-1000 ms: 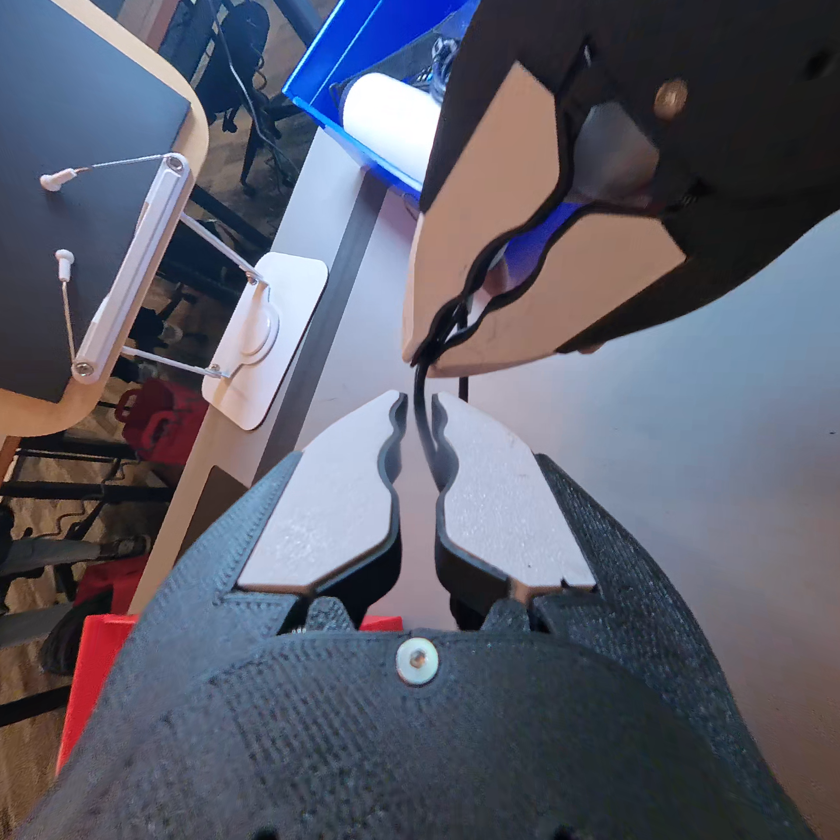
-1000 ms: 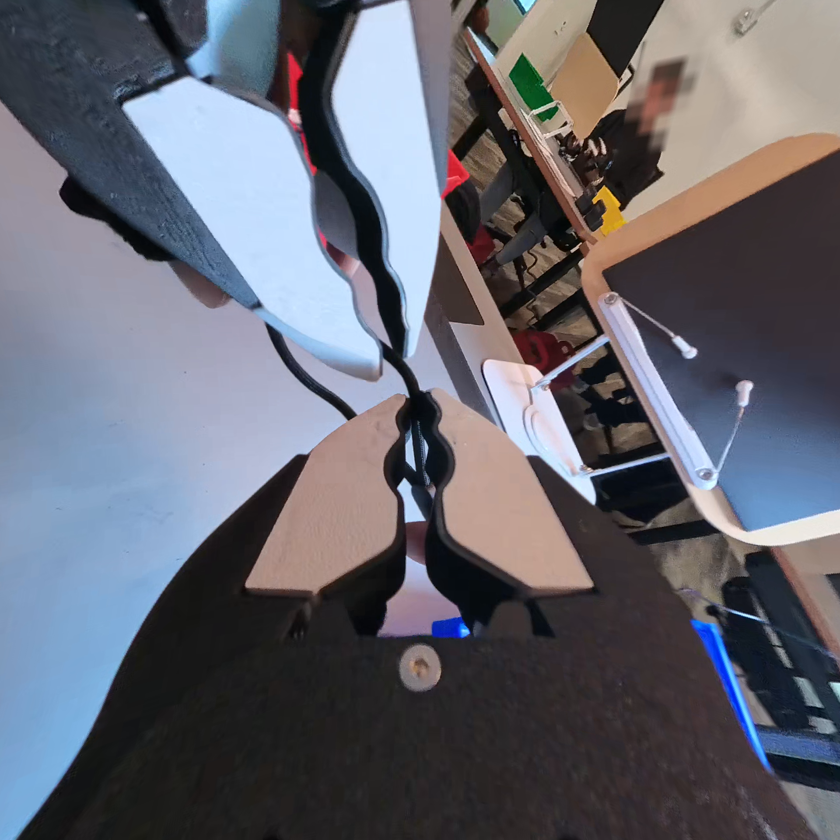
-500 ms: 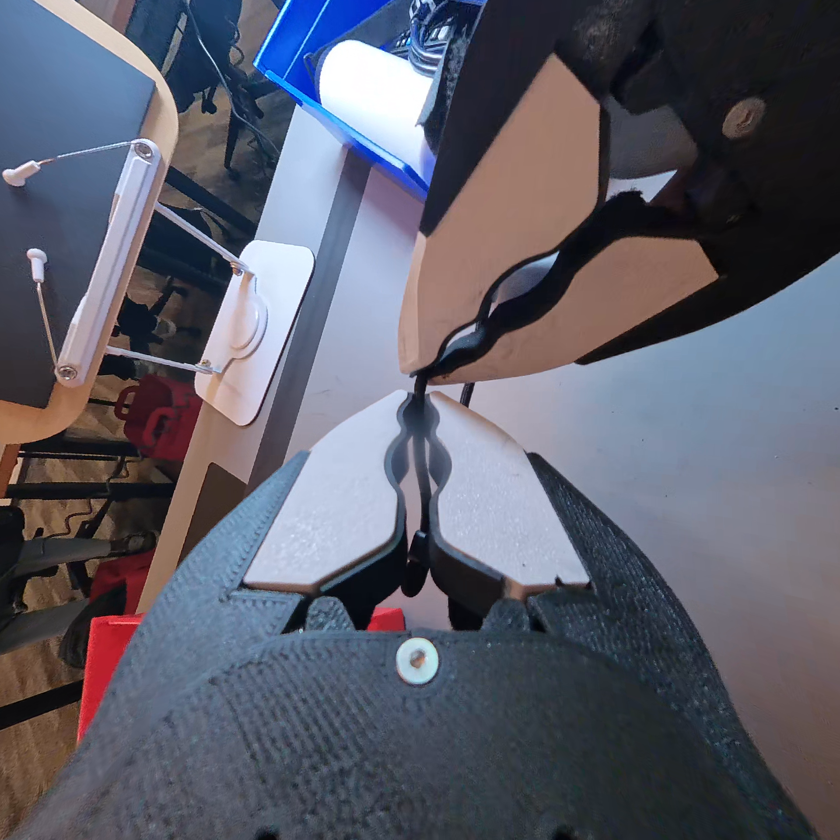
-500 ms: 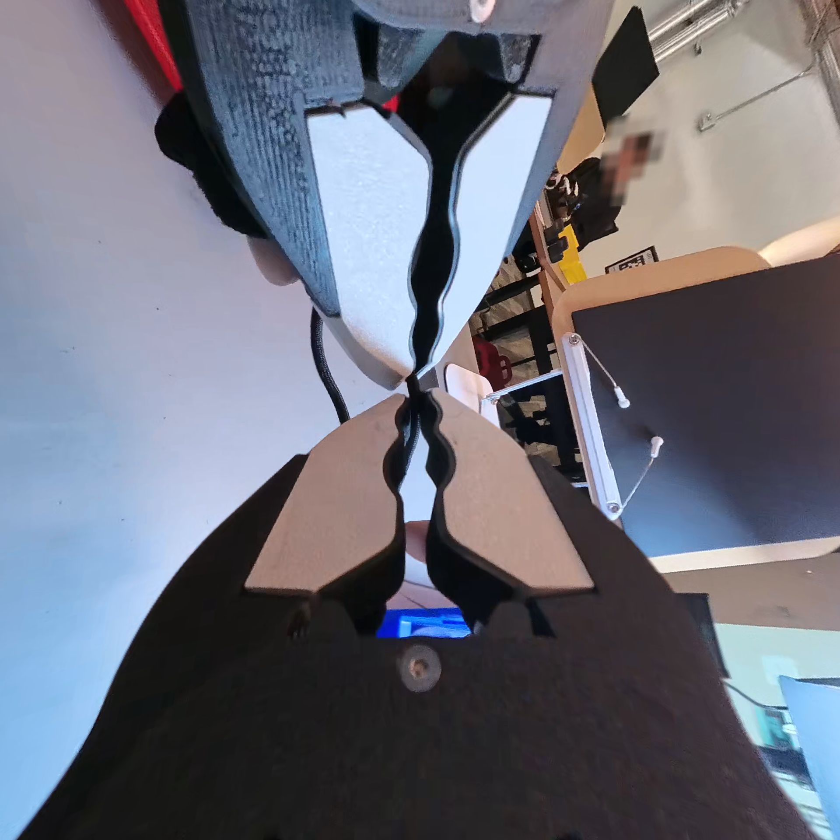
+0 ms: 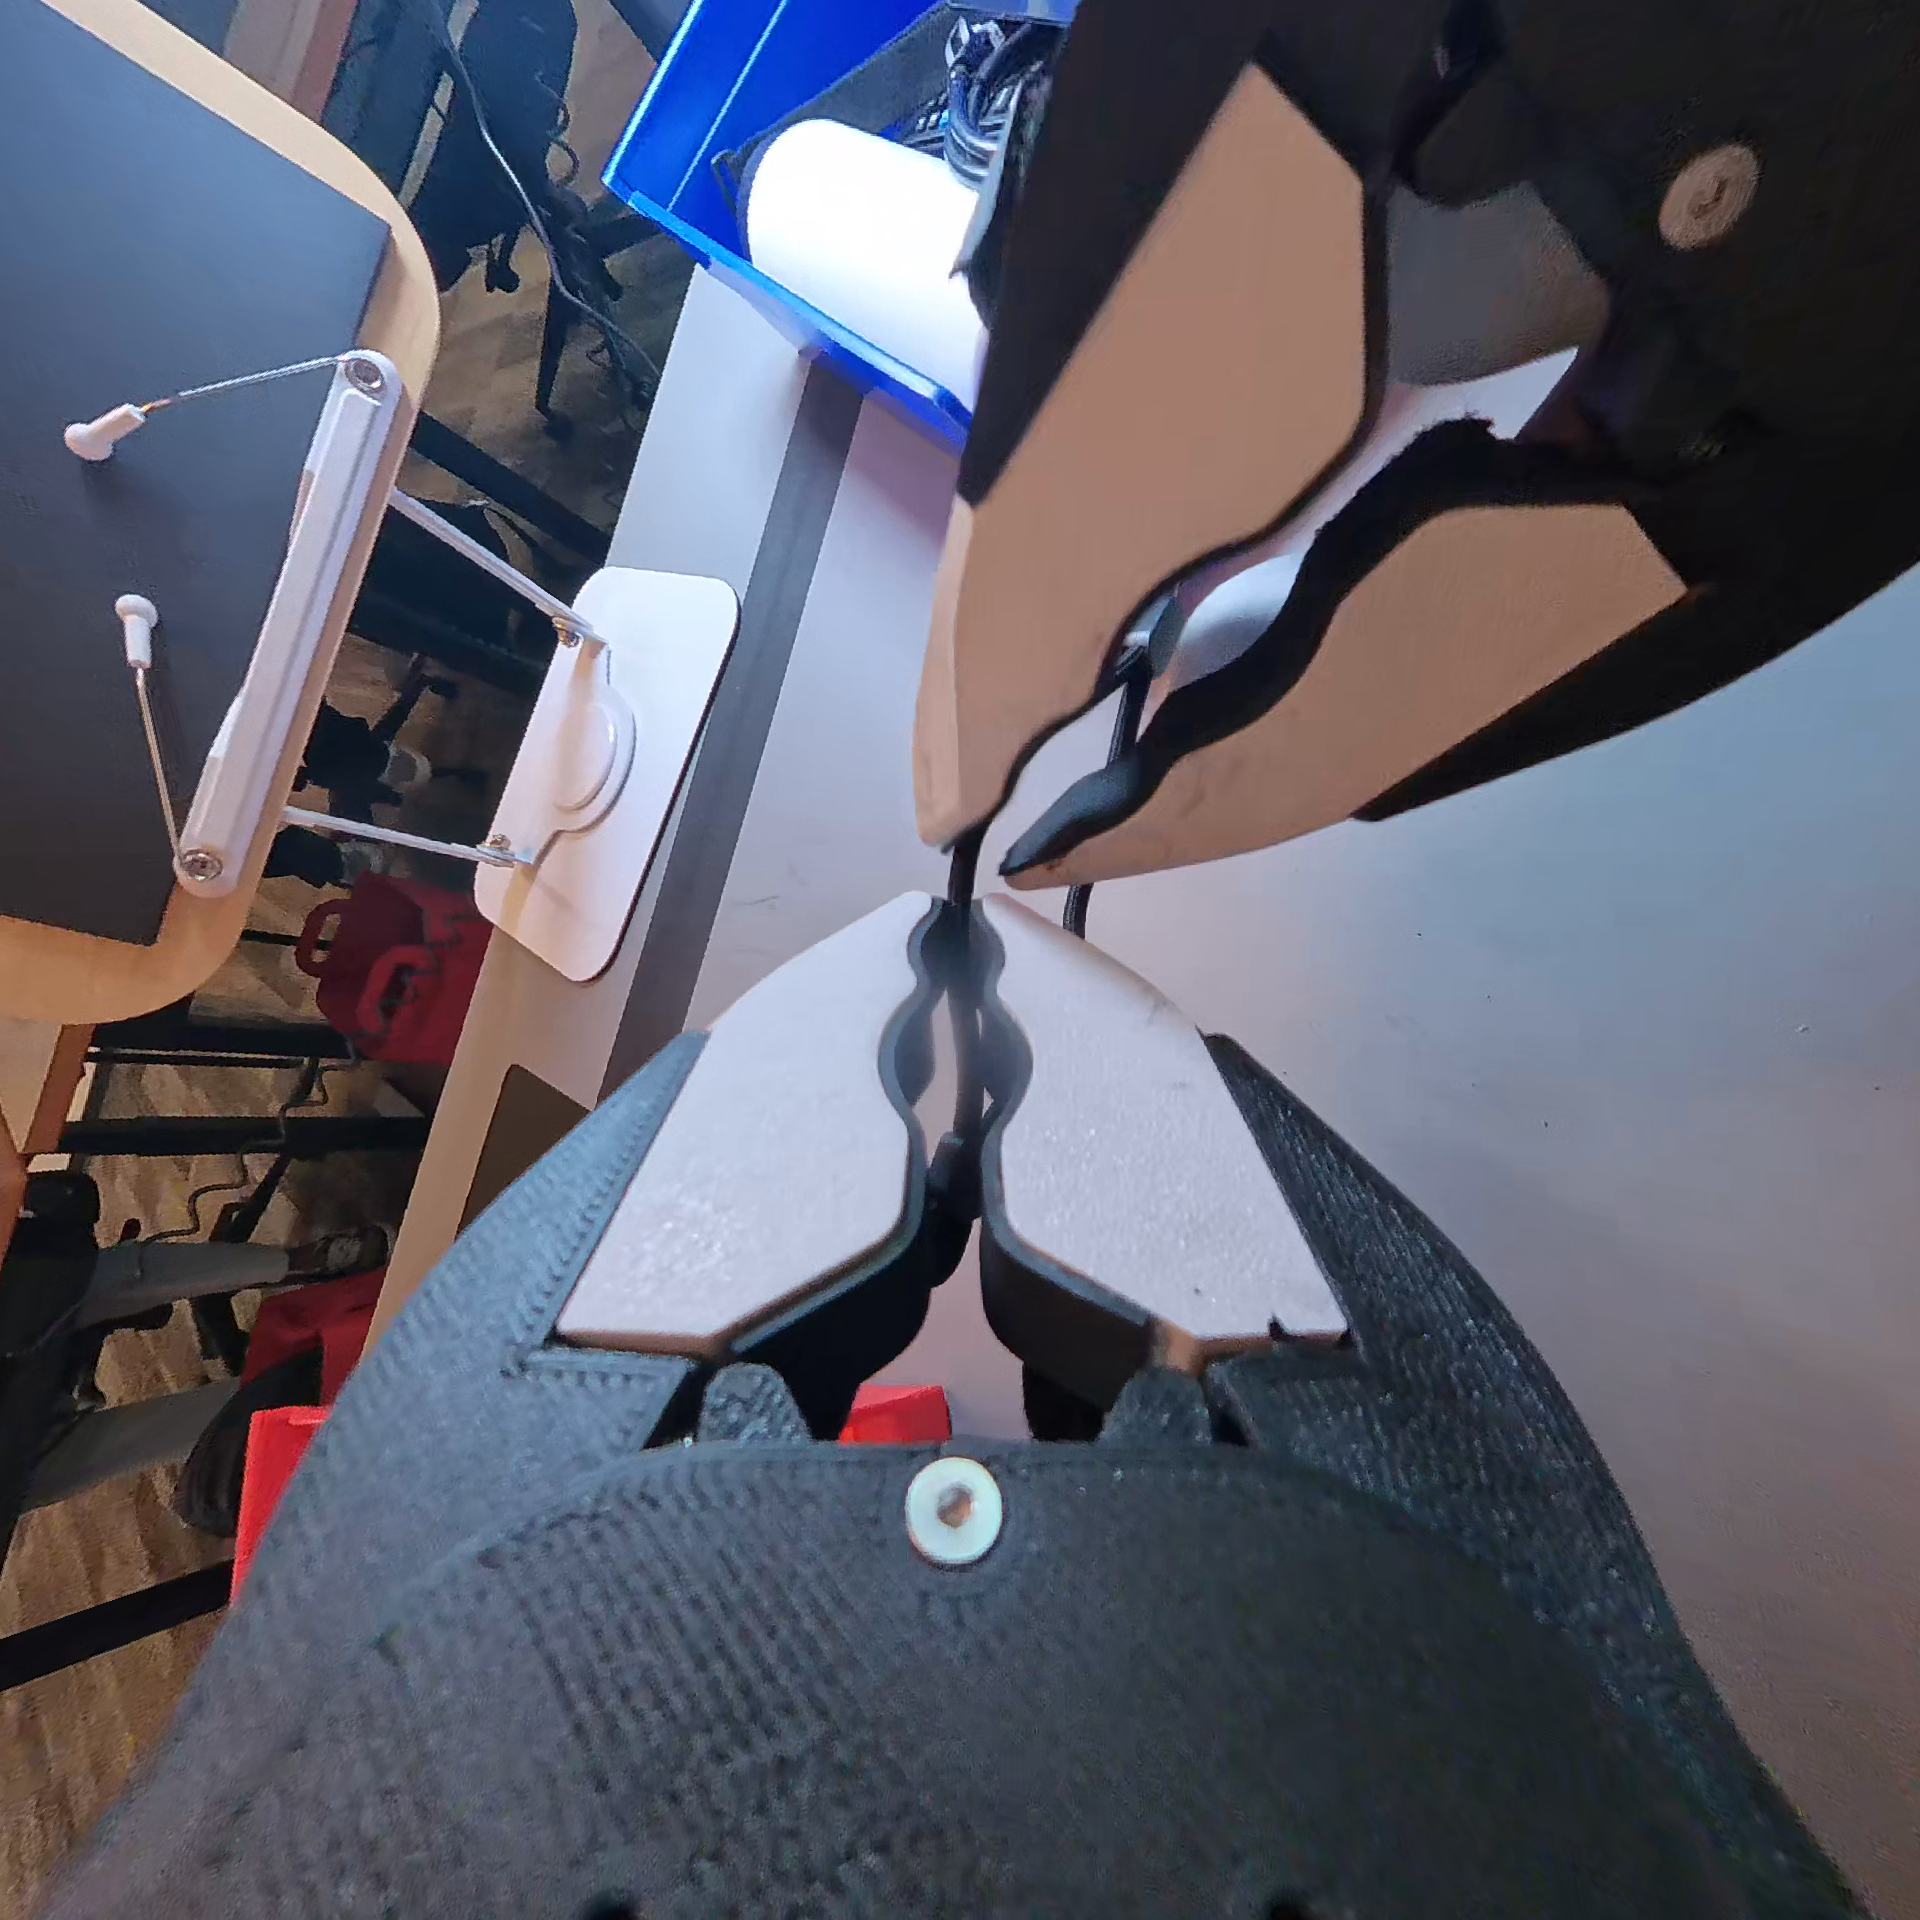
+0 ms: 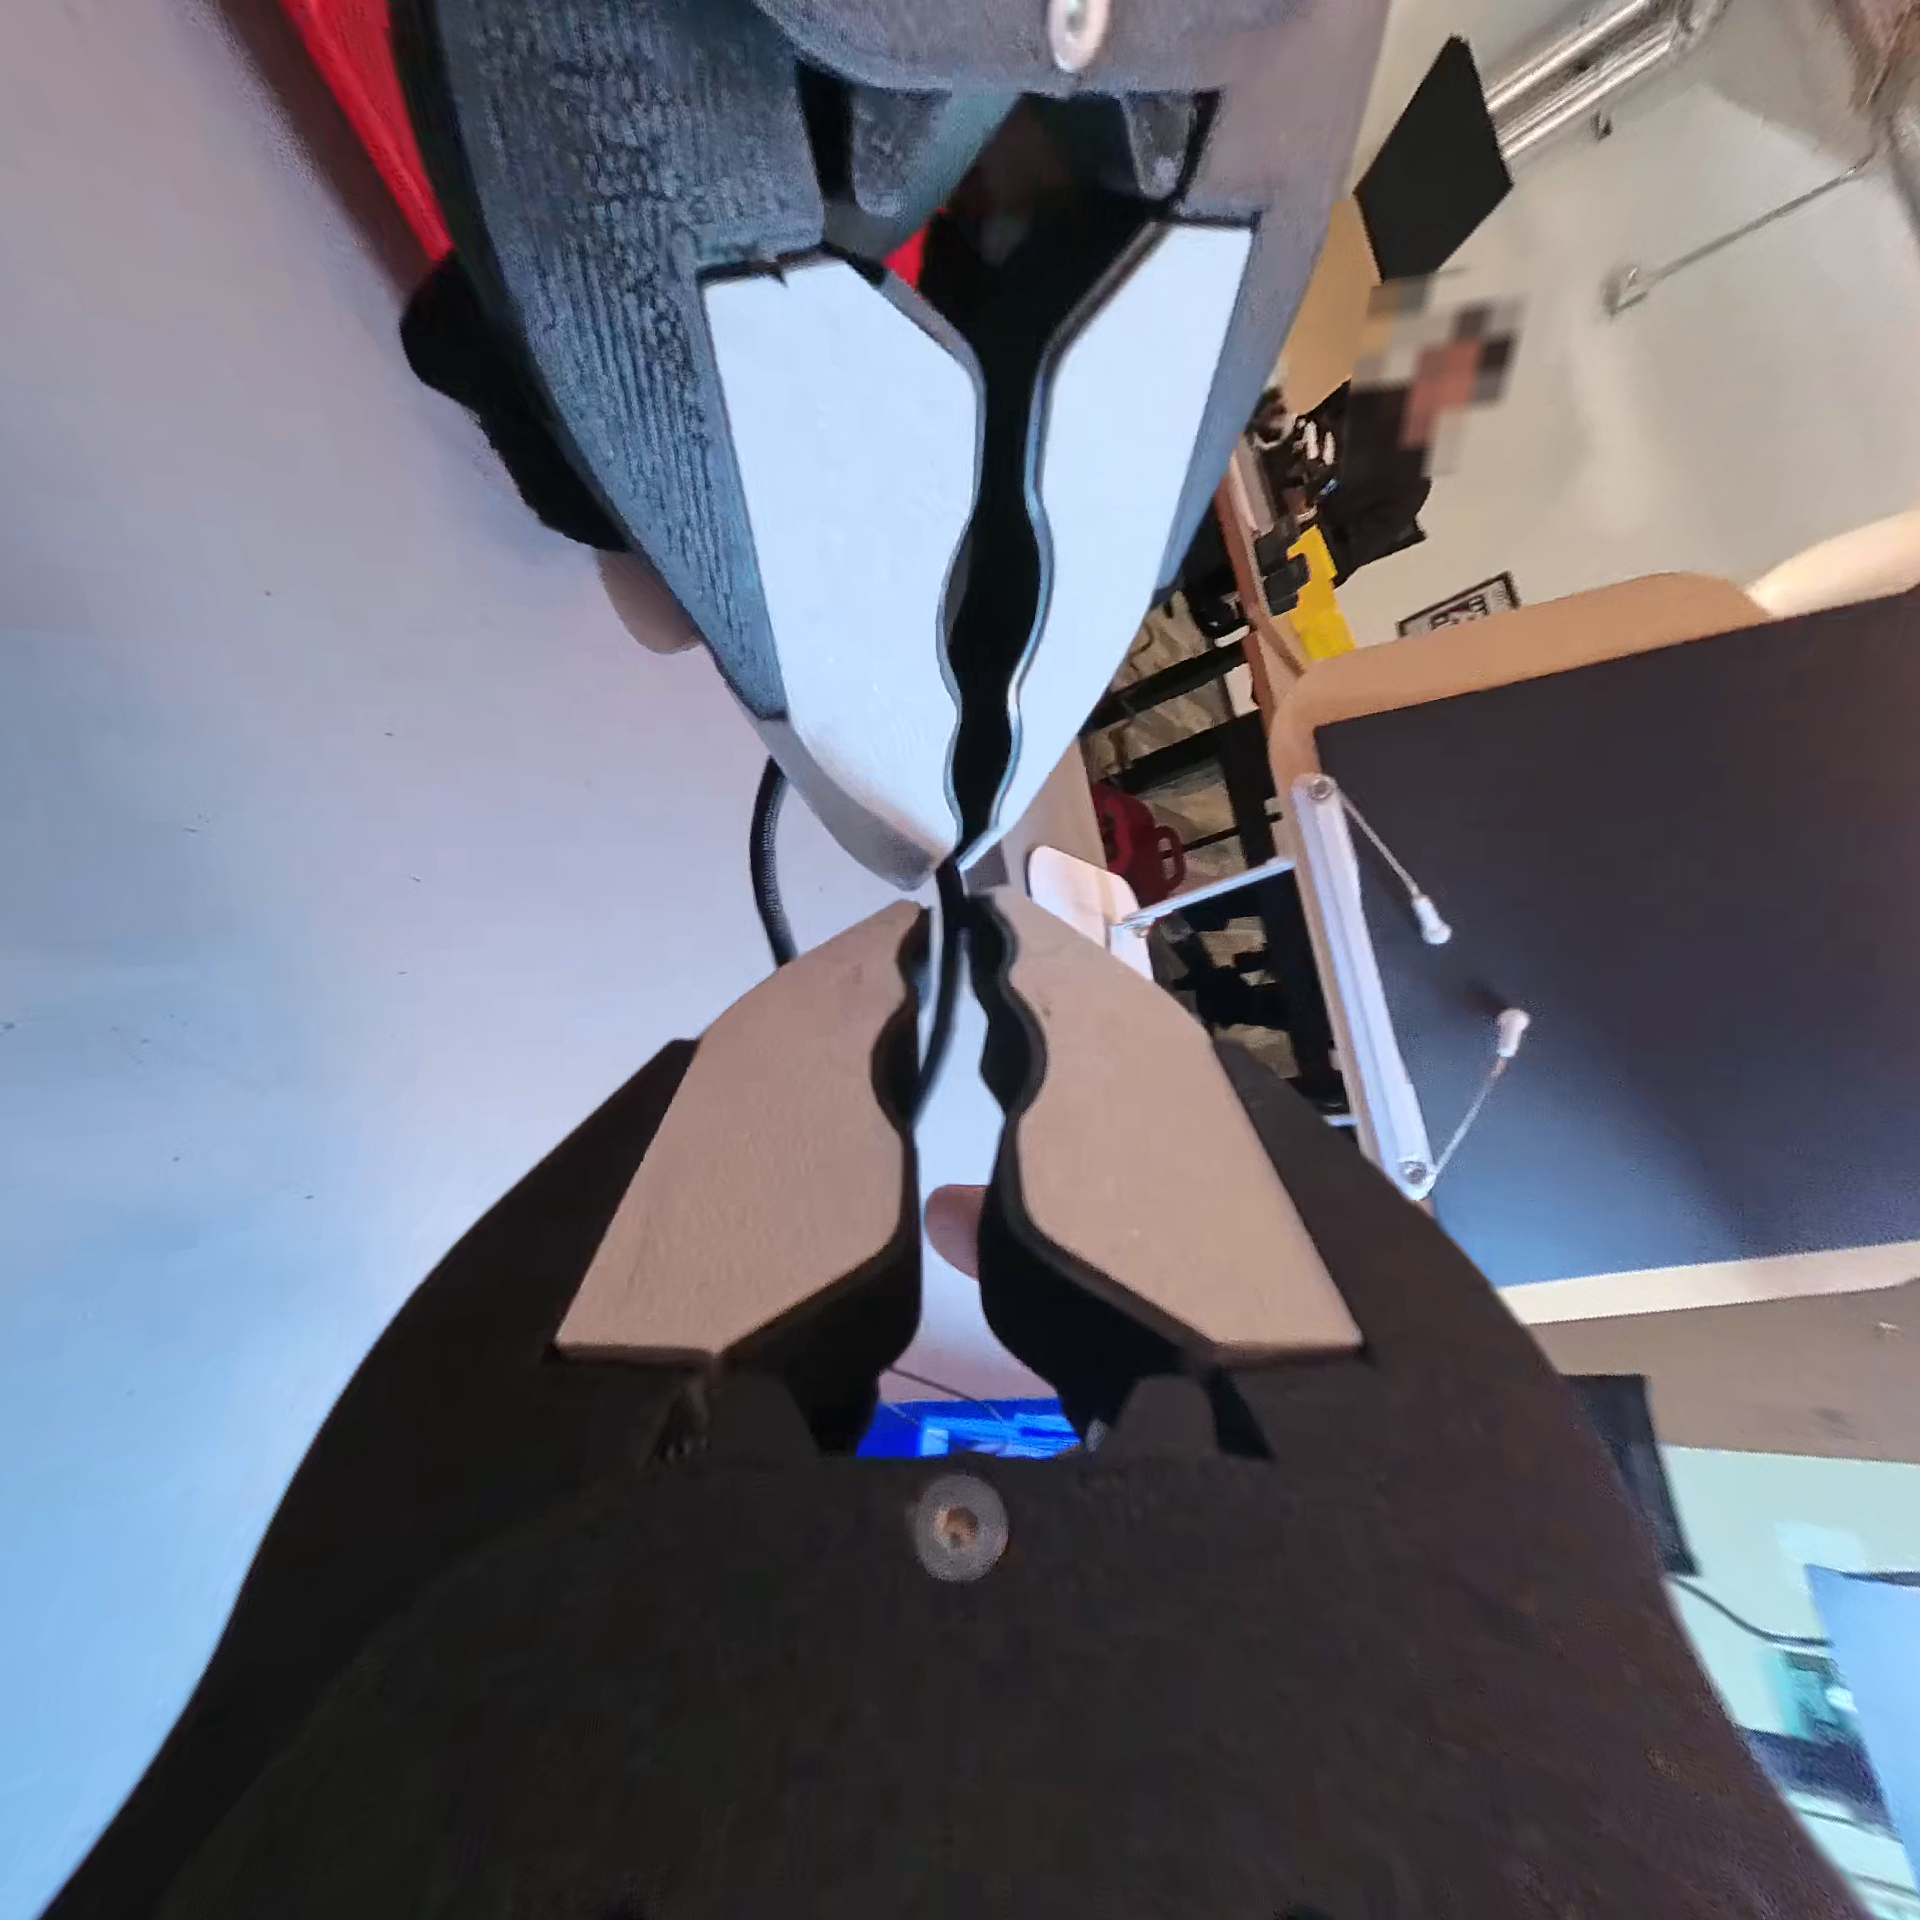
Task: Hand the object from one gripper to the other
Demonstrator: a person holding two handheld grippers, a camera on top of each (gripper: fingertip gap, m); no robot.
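Observation:
A thin black cable (image 5: 964, 871) runs between the two grippers, which meet tip to tip above the grey table (image 5: 1507, 987). My left gripper (image 5: 961, 906), with grey pads, is shut on the cable, which lies pinched along the wavy slot between its pads. My right gripper (image 5: 979, 854), with tan pads, stands just beyond it with its tips parted. In the right wrist view the right gripper (image 6: 958, 912) shows a gap between its pads, with the cable lying loose against the left pad. A loop of cable (image 6: 766, 852) hangs below the left gripper (image 6: 943, 869).
A blue bin (image 5: 717, 145) holding a white roll (image 5: 852, 229) stands at the table's far end. A white flat bracket (image 5: 613, 769) overhangs the table edge beside a dark panel (image 5: 156, 416). A red box (image 5: 291, 1455) sits low on the left. Desks and a person lie beyond. My left and right fingertips are right by each other.
My left gripper has closed on the cable. My right gripper, shut on the cable a second ago, has since parted its pads and let go.

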